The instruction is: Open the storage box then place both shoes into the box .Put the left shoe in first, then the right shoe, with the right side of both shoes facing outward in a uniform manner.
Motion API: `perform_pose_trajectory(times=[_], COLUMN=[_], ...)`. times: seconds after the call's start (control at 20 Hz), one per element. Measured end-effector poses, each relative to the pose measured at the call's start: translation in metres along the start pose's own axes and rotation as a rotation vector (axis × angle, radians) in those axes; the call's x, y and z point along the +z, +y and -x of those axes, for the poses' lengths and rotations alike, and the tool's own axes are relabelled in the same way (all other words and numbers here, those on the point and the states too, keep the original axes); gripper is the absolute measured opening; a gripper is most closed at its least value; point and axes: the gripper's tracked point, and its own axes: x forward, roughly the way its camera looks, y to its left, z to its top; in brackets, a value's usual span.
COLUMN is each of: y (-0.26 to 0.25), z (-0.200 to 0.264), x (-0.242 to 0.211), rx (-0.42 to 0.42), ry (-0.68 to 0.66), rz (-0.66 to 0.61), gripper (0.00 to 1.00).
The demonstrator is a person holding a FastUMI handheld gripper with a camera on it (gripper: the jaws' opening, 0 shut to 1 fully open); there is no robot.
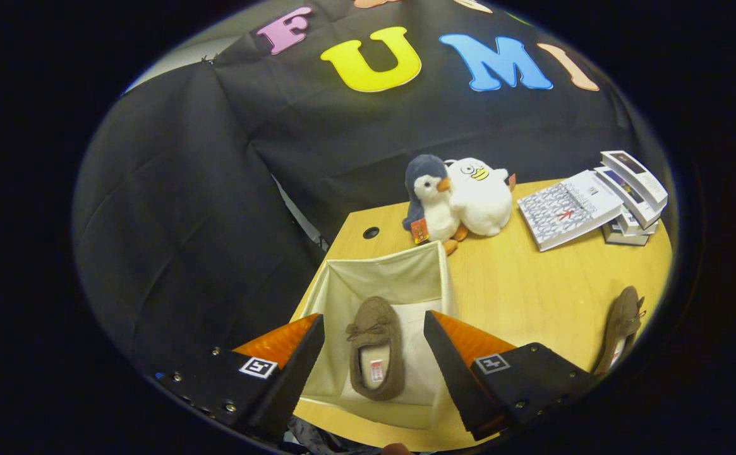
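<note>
We see one slipper (375,355) in the storage box (342,278) on the desk (519,284); the second slipper (620,325) lies right; plush toys (459,199) sit behind.
</note>
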Motion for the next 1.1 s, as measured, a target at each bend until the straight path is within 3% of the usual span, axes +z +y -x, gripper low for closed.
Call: perform_pose_trajectory(times=[0.1,0.55,1.1], y=[-0.024,-0.163,-0.301], z=[0.02,0.101,0.14], x=[0.008,0.023,-0.039], rx=[-0.016,-0.235,-0.415], ry=[-0.039,-0.13,-0.065], rz=[0.019,0.089,0.044], gripper=[0.98,0.98,0.98])
